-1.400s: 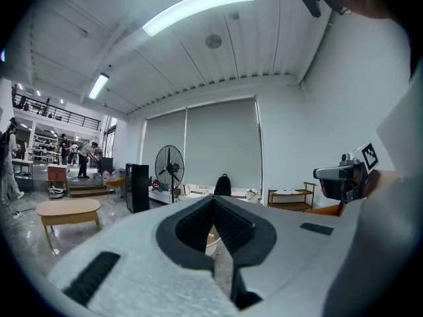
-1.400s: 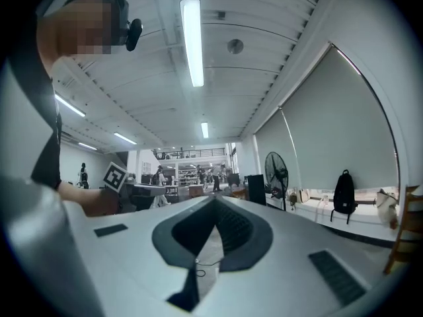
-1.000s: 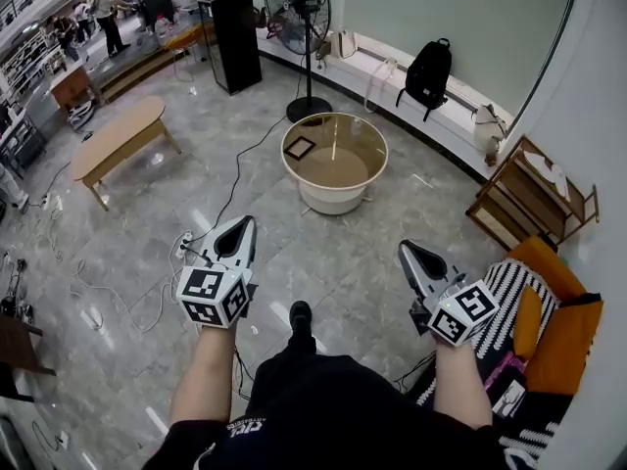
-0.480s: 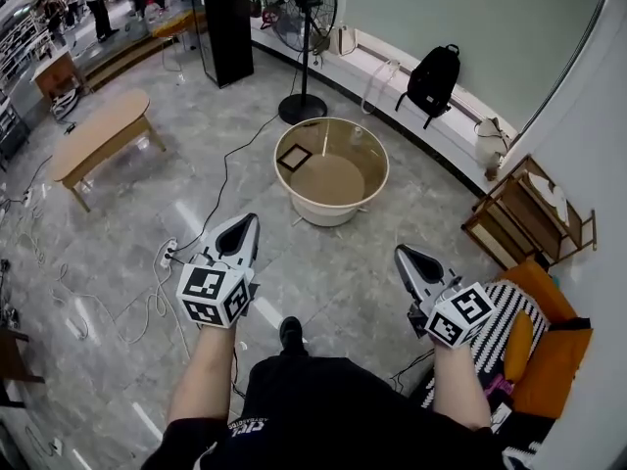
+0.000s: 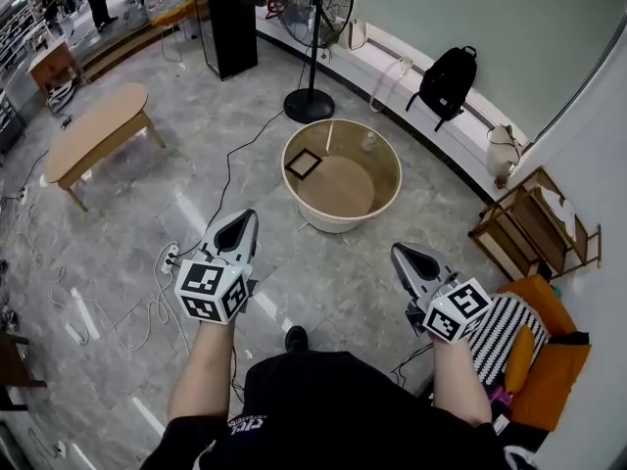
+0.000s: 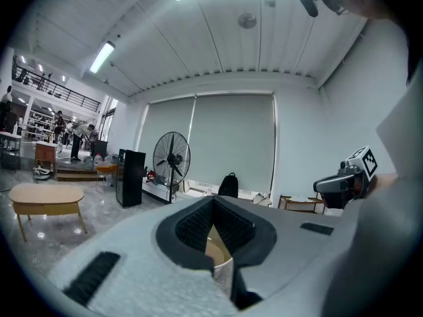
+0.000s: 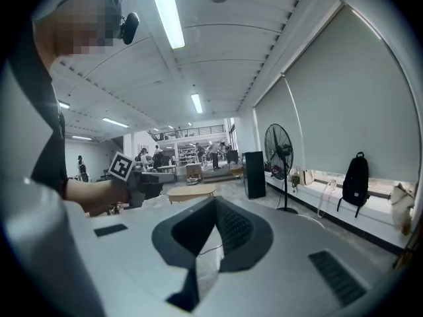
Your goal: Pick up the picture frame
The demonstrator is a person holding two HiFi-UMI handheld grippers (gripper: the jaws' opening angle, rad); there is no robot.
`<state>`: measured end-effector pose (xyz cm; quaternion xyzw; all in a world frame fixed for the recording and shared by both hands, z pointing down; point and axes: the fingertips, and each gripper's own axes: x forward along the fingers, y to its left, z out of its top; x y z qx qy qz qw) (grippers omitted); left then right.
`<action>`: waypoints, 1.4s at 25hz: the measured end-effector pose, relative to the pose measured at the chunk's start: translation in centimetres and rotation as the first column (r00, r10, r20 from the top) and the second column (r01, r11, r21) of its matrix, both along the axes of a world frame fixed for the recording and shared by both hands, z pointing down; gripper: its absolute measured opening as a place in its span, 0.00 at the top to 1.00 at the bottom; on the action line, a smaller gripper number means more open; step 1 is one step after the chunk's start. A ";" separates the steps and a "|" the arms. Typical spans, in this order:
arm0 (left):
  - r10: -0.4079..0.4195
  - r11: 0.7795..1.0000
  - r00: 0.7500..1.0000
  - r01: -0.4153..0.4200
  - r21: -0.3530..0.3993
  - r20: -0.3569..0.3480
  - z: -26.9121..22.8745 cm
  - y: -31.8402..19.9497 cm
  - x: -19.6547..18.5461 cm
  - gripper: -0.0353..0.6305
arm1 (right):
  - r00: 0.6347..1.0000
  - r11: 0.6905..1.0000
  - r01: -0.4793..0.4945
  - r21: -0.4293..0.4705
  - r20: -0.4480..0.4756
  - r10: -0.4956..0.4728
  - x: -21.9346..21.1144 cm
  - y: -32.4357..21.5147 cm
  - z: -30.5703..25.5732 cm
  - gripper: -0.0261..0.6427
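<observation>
The left gripper (image 5: 245, 221) and right gripper (image 5: 399, 251) are both shut tight and hold nothing. In the head view, the small dark square picture frame (image 5: 303, 164) lies flat in the round tan table (image 5: 390, 192), at ten o'clock near its rim. It is well apart from both grippers. The left gripper view shows only a bit of the smooth rim; its jaws hide the frame.
</observation>
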<state>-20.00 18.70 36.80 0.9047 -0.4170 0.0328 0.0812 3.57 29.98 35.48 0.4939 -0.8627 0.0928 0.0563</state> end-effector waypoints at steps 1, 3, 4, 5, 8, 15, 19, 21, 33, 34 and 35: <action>0.000 1.000 1.000 0.000 0.001 -0.003 -0.1 -0.7 -0.3 0.93 | 1.000 1.000 0.001 0.001 -0.005 -0.001 -0.2 -0.8 -0.1 0.95; 0.001 1.000 1.000 -0.001 0.005 0.000 -0.2 -2.0 -0.9 0.93 | 1.000 1.000 0.001 0.007 -0.014 -0.001 -0.5 -2.1 -0.4 0.95; 0.001 1.000 1.000 -0.001 0.007 0.005 -0.3 -2.6 -1.1 0.93 | 1.000 1.000 -0.002 0.012 -0.015 0.002 -0.5 -2.7 -0.6 0.95; 0.002 1.000 1.000 -0.002 0.008 0.010 -0.3 -3.4 -1.2 0.93 | 1.000 1.000 -0.005 0.018 -0.015 0.005 -0.6 -3.4 -0.8 0.95; 0.003 1.000 1.000 -0.003 0.002 0.009 -0.4 -5.3 -0.8 0.93 | 1.000 1.000 -0.006 0.027 -0.013 0.006 -0.2 -5.2 -1.3 0.95; 0.024 1.000 0.999 -0.023 -0.015 0.041 0.6 -9.9 2.7 0.93 | 1.000 1.000 -0.007 0.018 0.021 0.006 2.6 -10.7 0.0 0.95; 0.012 0.999 0.998 -0.009 -0.038 0.067 0.9 -13.5 5.2 0.93 | 0.998 1.000 0.010 -0.014 0.062 -0.009 5.1 -15.5 1.1 0.95; 0.002 0.999 0.997 0.001 -0.045 0.073 0.7 -15.5 6.4 0.93 | 0.997 0.999 0.031 -0.029 0.073 -0.029 6.1 -18.1 1.4 0.95; -0.073 0.994 0.992 0.080 -0.072 0.099 0.9 -24.2 14.0 0.93 | 0.988 0.993 0.104 -0.063 0.119 -0.096 14.6 -28.4 2.5 0.95; -0.082 0.994 0.992 0.089 -0.071 0.100 0.9 -24.6 14.5 0.93 | 0.987 0.992 0.109 -0.069 0.125 -0.100 15.3 -28.8 2.8 0.95; -0.092 0.993 0.991 0.099 -0.069 0.099 0.8 -24.9 14.9 0.93 | 0.986 0.990 0.120 -0.075 0.125 -0.110 15.9 -29.2 3.1 0.95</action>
